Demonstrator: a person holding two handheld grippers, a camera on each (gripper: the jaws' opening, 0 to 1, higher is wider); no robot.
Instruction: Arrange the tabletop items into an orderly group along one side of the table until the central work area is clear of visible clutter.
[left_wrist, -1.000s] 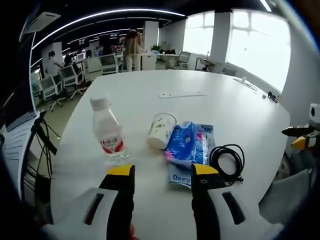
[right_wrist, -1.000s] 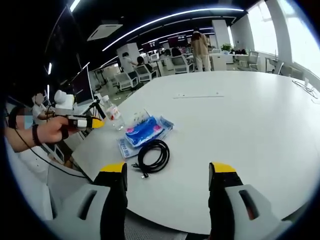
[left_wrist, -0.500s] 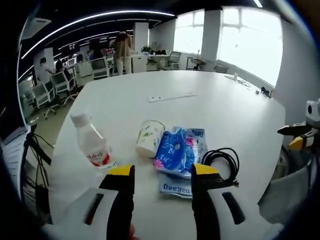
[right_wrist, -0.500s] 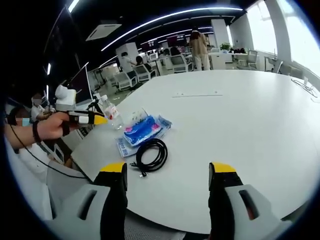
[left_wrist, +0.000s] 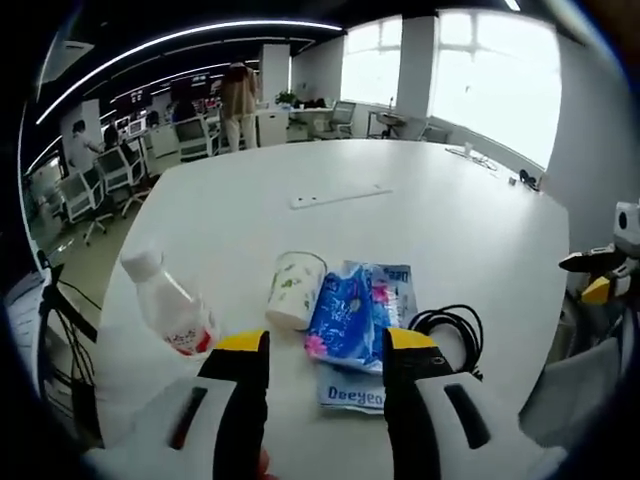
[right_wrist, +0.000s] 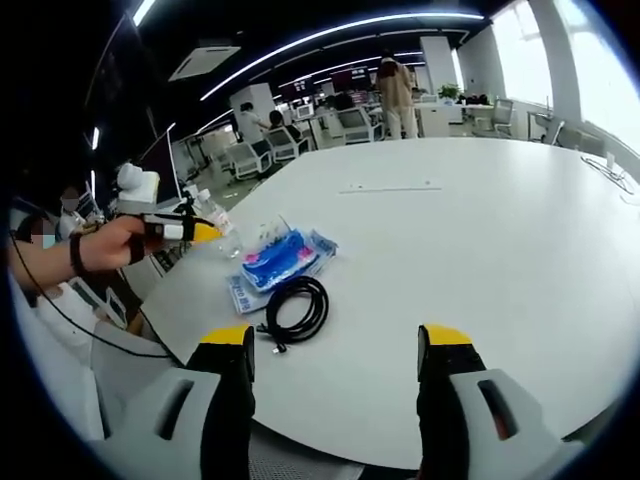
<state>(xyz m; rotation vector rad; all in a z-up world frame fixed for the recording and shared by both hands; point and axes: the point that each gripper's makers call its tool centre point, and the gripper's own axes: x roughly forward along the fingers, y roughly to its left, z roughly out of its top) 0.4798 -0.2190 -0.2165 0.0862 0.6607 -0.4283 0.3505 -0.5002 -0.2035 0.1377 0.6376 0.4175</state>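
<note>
Close in, the left gripper (left_wrist: 325, 350) has its yellow-tipped jaws spread wide and holding nothing, poised just short of a blue tissue pack (left_wrist: 350, 312) that lies flat on the white table (left_wrist: 400, 210) with its long axis running away from the gripper, tilted slightly right. A coiled black cable (left_wrist: 450, 330) lies just to the pack's right. To its left a paper cup (left_wrist: 293, 290) lies on its side, mouth facing away, and further left a clear water bottle (left_wrist: 170, 312) with a red label leans, cap toward the upper left. The right gripper (right_wrist: 345, 345), jaws likewise wide apart and empty, hovers over the table's near edge, well apart from the cable. Beyond, a thin pale strip (left_wrist: 338, 196) lies mid-table; office chairs (left_wrist: 85, 185) and bright windows (left_wrist: 490, 75) lie behind.
</note>
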